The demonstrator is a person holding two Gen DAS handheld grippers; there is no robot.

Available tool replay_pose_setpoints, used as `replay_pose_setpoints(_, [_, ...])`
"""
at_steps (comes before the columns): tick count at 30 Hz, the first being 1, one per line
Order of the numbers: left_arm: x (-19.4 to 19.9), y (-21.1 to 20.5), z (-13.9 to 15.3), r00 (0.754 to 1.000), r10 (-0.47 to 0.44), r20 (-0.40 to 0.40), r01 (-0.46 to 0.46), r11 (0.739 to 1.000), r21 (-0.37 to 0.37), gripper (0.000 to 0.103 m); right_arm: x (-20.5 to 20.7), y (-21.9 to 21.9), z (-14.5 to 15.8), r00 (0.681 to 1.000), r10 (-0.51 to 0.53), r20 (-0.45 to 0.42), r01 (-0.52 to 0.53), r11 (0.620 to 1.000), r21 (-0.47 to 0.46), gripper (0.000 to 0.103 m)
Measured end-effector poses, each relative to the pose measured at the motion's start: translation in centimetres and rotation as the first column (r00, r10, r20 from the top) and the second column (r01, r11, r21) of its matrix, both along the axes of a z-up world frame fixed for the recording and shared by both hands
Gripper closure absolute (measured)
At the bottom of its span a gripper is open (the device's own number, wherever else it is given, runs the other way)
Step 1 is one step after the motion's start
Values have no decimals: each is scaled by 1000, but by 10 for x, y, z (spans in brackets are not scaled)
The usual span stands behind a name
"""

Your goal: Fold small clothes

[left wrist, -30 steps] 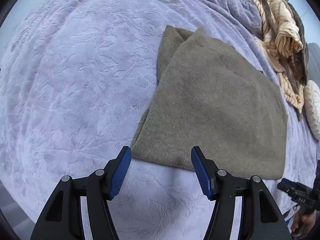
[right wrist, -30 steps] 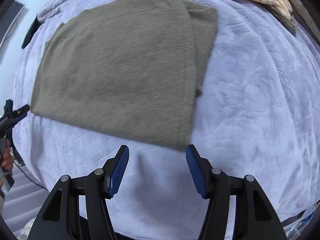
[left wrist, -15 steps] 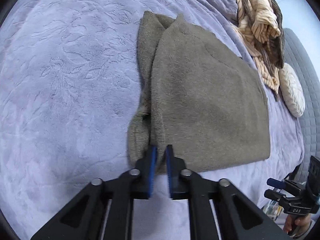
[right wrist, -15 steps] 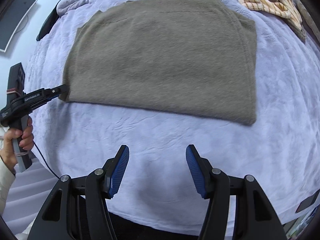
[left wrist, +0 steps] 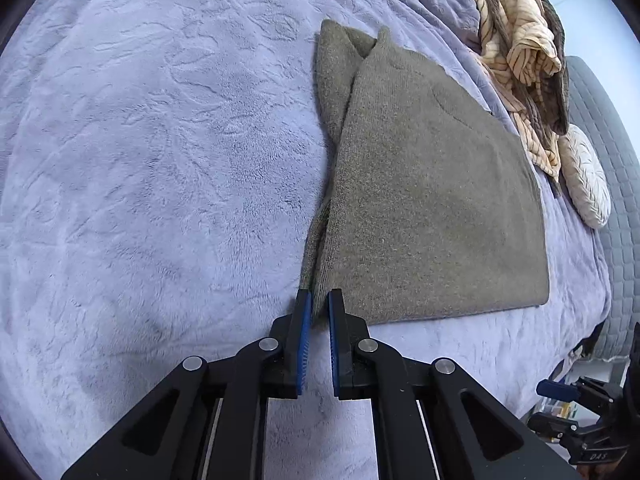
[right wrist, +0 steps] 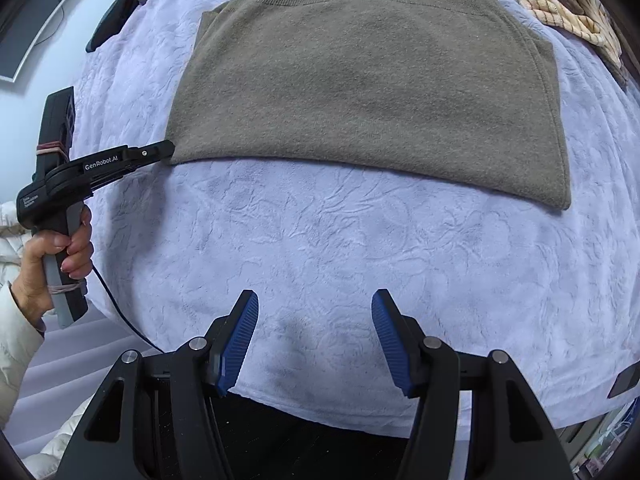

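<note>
Left wrist view: the left gripper has its blue pads closed on the near corner of the olive-grey knit garment, the fabric pinched between them. The garment lies folded and mostly flat on the lavender plush blanket, with a narrower folded part showing along its left edge and reaching to its far end. Beyond the garment, at the upper right, a tan striped fabric heap rests on the blanket, with a white ribbed cushion just beside it. The right gripper appears at the lower right edge, off the bed's side; its jaws cannot be judged from this view.

Right wrist view: the right gripper stands with its jaws apart and nothing between them, above bare blanket near the bed's front edge, well short of the garment. The garment's near hem runs across the frame. At its left corner the left gripper meets the fabric, held by a hand with a white sleeve. The striped heap shows at the upper right.
</note>
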State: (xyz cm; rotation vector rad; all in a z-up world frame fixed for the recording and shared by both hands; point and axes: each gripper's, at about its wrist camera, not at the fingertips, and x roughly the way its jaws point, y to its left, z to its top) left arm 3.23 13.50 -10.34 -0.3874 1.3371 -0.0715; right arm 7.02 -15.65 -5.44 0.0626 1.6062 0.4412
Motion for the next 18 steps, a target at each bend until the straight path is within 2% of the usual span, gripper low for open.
replay_pose_setpoints(2, [-6, -3, 4, 1000, -10, -3, 10, 999, 35, 95, -2, 3, 1, 1000, 0, -2, 0, 1000, -9, 40])
replay_pose_setpoints(12, [-37, -23, 14, 998, -17, -67, 25, 994, 110, 94, -5, 13, 5, 1000, -3, -11, 3, 1000, -16, 40])
replay_pose_setpoints(13, [-40, -25, 16, 998, -18, -66, 26, 993, 114, 87, -6, 14, 6, 1000, -4, -11, 4, 1000, -15, 40])
replay_pose_setpoints(15, [-45, -28, 23, 998, -13, -57, 21, 990, 137, 16, -6, 15, 7, 1000, -10, -13, 9, 1000, -14, 40])
replay_pose_setpoints(16, [-47, -29, 27, 999, -8, -43, 14, 988, 154, 9, -6, 16, 7, 1000, -14, -14, 14, 1000, -14, 40])
replay_pose_setpoints(18, [-50, -32, 33, 999, -21, -35, 26, 987, 156, 9, -7, 15, 7, 999, -29, -17, 28, 1000, -11, 36])
